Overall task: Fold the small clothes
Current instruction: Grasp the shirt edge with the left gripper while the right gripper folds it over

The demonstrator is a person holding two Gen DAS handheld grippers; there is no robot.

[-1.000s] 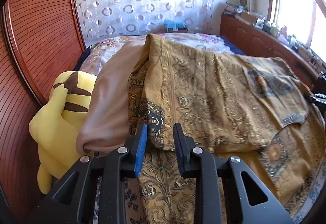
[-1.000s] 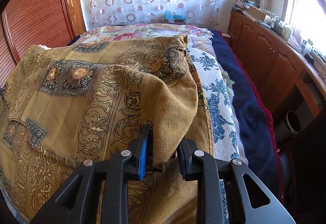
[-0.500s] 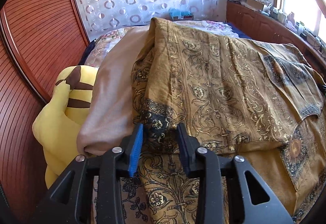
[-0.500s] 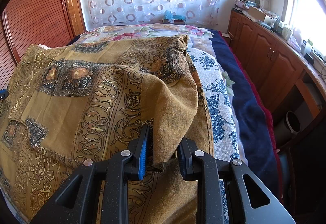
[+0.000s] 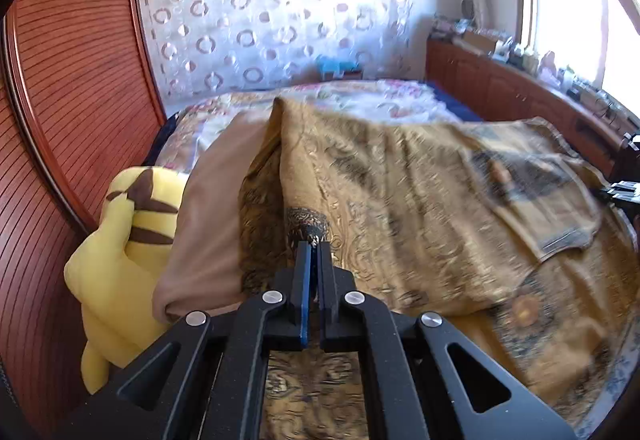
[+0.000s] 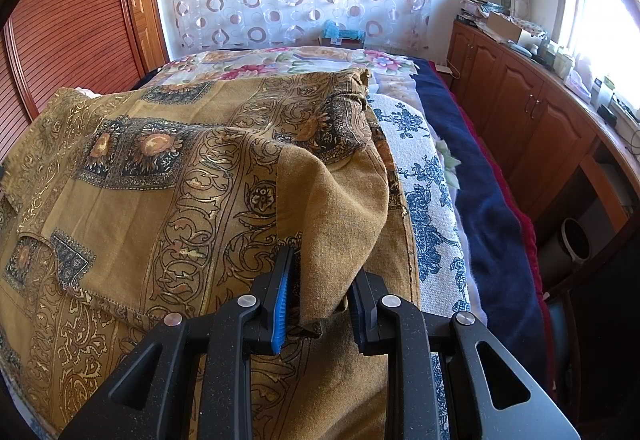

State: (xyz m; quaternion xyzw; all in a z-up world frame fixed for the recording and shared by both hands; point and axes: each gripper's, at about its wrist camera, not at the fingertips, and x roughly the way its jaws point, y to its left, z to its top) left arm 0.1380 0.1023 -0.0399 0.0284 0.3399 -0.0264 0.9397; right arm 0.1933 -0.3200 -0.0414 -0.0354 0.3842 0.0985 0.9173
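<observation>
A bed [image 6: 472, 207] fills both views, its covers floral with a navy plush edge. Draped across it lies a mustard garment [image 6: 168, 175] of thin woven cloth, printed with gold scrolls and dark medallion squares. At 9 o'clock in the left view sits a beige pillow [image 5: 212, 224], smooth and rounded, with a yellow plush toy [image 5: 120, 264] beside it. The left gripper [image 5: 315, 246] angles downward, its jaws having just closed, pinching a dark patterned corner. The right gripper [image 6: 325, 264] also tilts down, jaws clamped on a plain folded flap.
</observation>
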